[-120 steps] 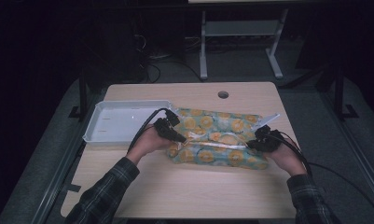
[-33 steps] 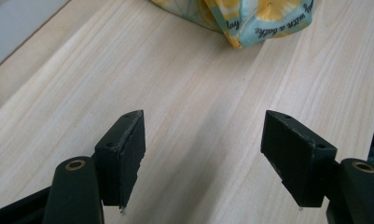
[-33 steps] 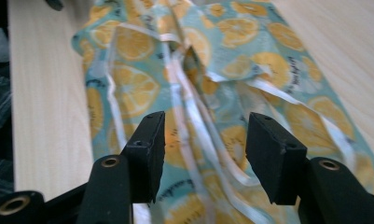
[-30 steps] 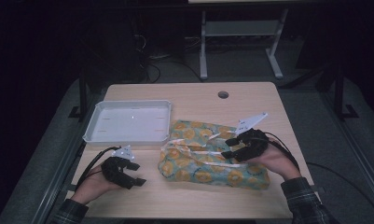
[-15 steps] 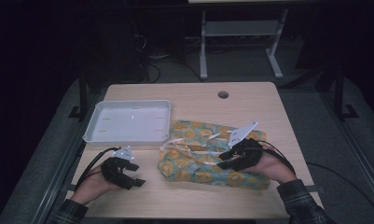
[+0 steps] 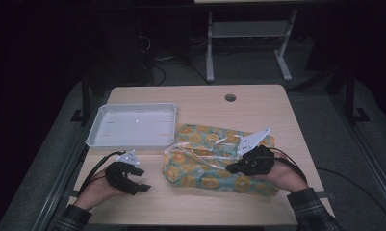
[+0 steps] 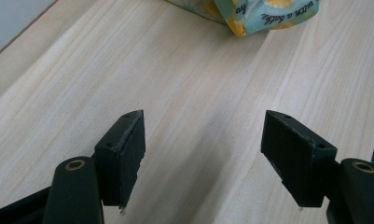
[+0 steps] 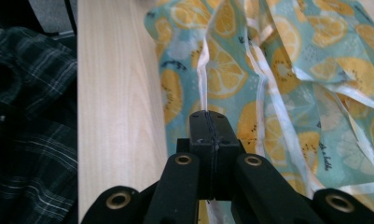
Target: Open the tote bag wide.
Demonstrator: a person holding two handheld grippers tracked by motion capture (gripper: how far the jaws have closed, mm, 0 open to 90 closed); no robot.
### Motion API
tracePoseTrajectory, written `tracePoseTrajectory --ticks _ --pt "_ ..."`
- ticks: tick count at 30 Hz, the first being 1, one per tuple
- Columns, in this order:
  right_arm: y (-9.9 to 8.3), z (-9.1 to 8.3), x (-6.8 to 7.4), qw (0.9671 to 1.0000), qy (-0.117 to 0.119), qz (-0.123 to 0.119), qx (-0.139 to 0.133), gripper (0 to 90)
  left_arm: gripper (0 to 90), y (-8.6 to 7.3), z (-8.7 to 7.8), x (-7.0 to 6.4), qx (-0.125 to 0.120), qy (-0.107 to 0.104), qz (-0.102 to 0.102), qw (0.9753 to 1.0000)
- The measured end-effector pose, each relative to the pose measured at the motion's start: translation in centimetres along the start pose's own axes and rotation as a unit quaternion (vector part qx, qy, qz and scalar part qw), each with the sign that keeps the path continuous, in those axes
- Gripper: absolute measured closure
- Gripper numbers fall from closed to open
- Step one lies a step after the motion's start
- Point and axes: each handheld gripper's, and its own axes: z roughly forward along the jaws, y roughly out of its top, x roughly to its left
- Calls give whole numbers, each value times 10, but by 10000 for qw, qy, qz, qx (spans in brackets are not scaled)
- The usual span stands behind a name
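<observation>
Right gripper (image 8: pixel 208 116): jaws pressed together on a pale ribbon (image 8: pixel 204 79) of the cloth, over its near edge.
Left gripper (image 7: pixel 203 154): jaws wide apart, nothing between them, low over bare table (image 6: pixel 200 98) at the near left.
Cloth (image 6: pixel 200 159): fruit-print bundle lying on the table, right of centre, just beside the tray (image 6: pixel 92 139).

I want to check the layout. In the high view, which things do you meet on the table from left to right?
Left gripper → white tray → fruit-print cloth with pale ribbons → right gripper.
</observation>
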Motion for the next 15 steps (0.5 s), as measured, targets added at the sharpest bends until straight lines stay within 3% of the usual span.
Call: tracePoseTrajectory --ticks 8,15 --pt "1 0 19 9998 120 -108 -66 893 295 0 0 0 -45 -9 42 10000" --pt "-6 10 33 9994 284 -171 90 892 293 1 0 -1 -80 12 52 10000"
